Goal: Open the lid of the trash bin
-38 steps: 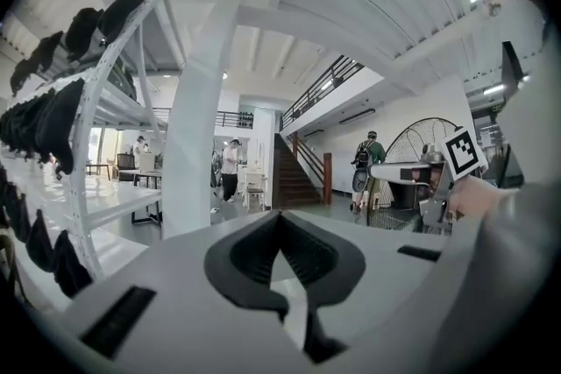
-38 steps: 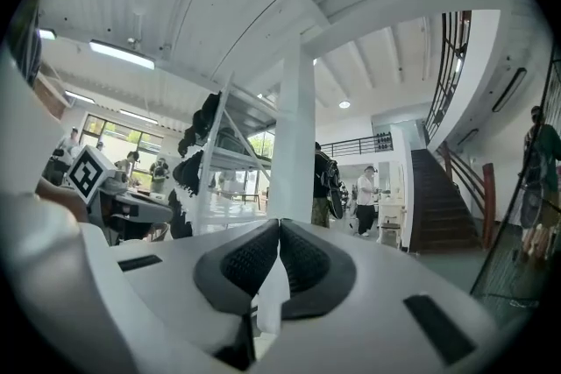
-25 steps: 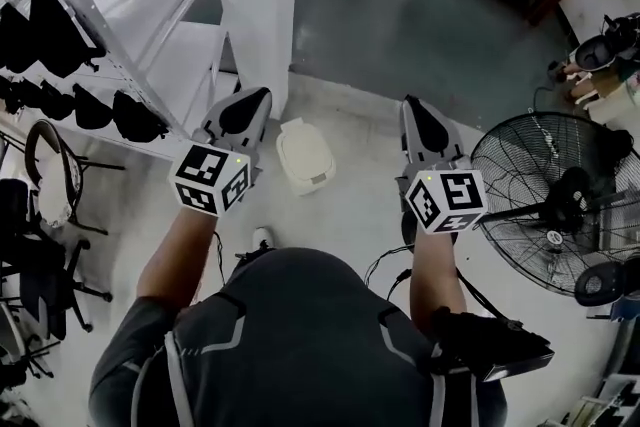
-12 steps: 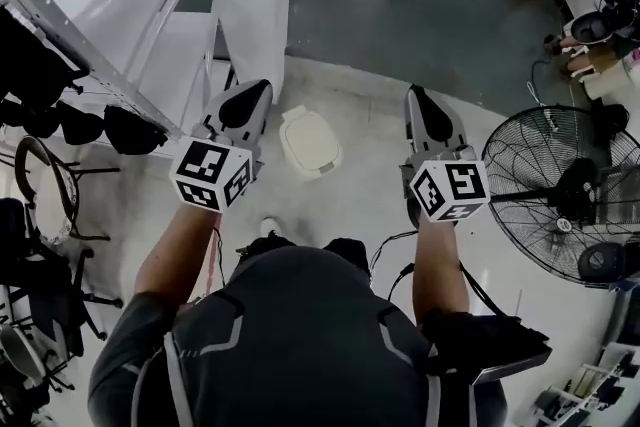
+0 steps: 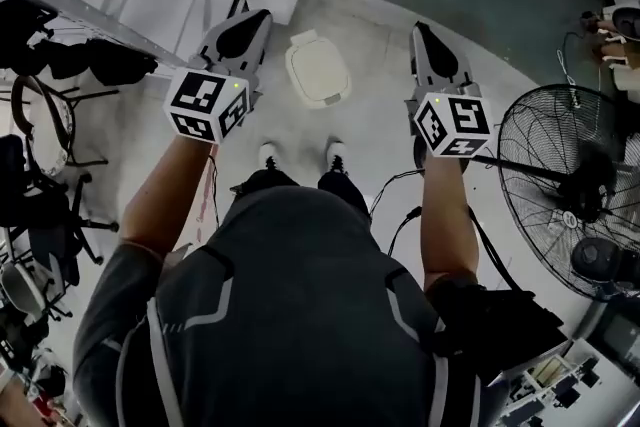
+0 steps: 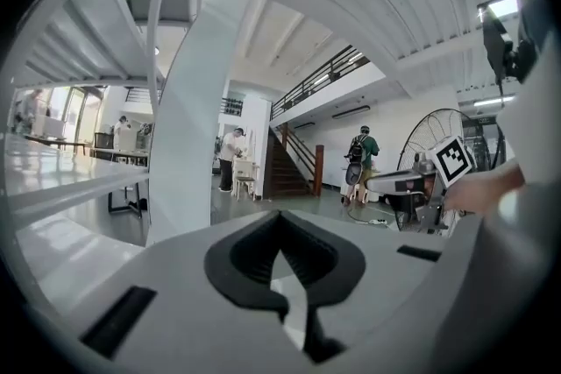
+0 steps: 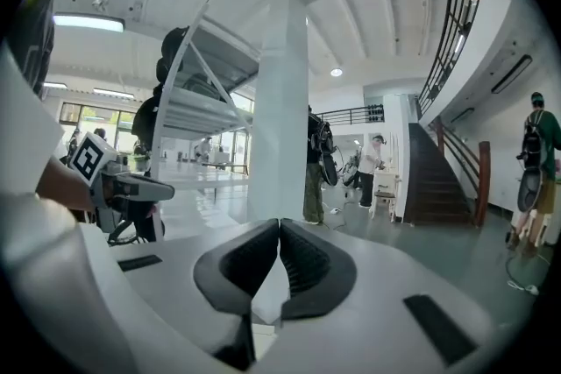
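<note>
Midway between left gripper (image 5: 255,18) and right gripper (image 5: 420,33) stands the trash bin (image 5: 318,70).

- The left hand-held gripper (image 6: 280,215) has its dark jaws closed tip to tip, with nothing between them.
- A white pillar (image 6: 188,136) rises just beyond, to the left.
- A staircase (image 6: 294,171) stands far behind, with a person in green (image 6: 361,155) to its right and a person in white (image 6: 230,158) to its left.
- The right hand-held gripper (image 6: 372,182) reaches in from the right in front of a standing fan (image 6: 429,131).
</note>
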`<state>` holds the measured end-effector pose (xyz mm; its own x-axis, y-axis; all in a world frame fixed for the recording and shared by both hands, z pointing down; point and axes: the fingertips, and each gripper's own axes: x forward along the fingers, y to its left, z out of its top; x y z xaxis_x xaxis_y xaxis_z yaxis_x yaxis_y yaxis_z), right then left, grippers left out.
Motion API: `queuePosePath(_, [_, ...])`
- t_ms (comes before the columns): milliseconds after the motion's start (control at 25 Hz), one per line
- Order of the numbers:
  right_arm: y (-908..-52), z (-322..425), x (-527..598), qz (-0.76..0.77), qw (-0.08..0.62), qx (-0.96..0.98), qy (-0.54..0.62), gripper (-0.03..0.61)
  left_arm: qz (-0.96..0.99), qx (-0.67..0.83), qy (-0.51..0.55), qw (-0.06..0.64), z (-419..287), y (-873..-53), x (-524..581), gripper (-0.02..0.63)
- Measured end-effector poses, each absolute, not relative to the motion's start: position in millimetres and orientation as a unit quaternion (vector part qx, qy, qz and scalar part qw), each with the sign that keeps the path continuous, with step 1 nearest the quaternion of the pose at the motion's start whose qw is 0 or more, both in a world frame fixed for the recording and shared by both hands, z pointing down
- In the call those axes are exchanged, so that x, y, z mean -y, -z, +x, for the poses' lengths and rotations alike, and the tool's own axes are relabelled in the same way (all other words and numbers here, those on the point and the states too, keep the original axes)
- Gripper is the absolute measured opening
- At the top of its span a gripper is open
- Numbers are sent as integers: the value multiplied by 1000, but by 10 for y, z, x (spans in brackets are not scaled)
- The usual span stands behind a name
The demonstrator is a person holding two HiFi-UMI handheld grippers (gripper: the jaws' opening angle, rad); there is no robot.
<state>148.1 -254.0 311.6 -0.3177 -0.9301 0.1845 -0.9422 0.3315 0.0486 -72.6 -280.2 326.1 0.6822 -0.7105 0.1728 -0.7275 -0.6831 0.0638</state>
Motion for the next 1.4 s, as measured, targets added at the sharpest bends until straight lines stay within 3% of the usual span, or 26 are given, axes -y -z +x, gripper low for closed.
queuePosePath(480, [-4485, 1737, 3096, 529, 163, 826, -105, 29, 858, 475, -143, 133, -705, -4448, 3138, 8])
queuePosePath(680, [-5138, 1660, 3225, 479, 204, 842, -139, 29, 861, 453, -191, 133, -570, -4905, 3133, 8])
queuePosePath(1400, [-7468, 1293, 2786, 391, 331, 819, -257, 29, 807, 452, -255, 282, -591, -6603, 2791, 8])
